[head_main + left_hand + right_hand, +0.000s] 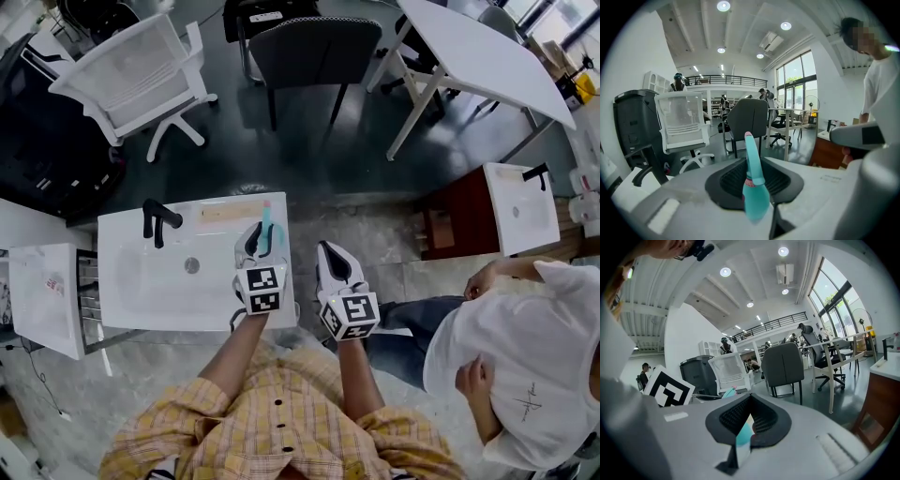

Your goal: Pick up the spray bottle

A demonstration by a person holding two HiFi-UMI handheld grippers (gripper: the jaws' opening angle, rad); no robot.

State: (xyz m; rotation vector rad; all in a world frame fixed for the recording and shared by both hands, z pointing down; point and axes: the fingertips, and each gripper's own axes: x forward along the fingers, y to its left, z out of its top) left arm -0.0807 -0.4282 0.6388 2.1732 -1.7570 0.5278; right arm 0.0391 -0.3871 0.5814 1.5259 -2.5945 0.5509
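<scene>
A slim teal spray bottle (267,230) stands upright at the back right of the white sink unit (141,309). My left gripper (260,236) is shut on it. In the left gripper view the bottle (753,187) sits between the dark pads (726,180), its neck rising above them. My right gripper (330,255) hangs just right of the sink unit's edge, apart from the bottle. Its jaws meet at the tips with nothing held, and in the right gripper view the teal bottle (728,391) shows past my right gripper (749,401).
A black faucet (157,220) and a drain (192,265) are on the sink unit's left half. A white chair (141,80), a dark chair (314,52) and a white table (487,56) stand beyond. A person in a white shirt (511,366) crouches at the right by a second sink unit (520,206).
</scene>
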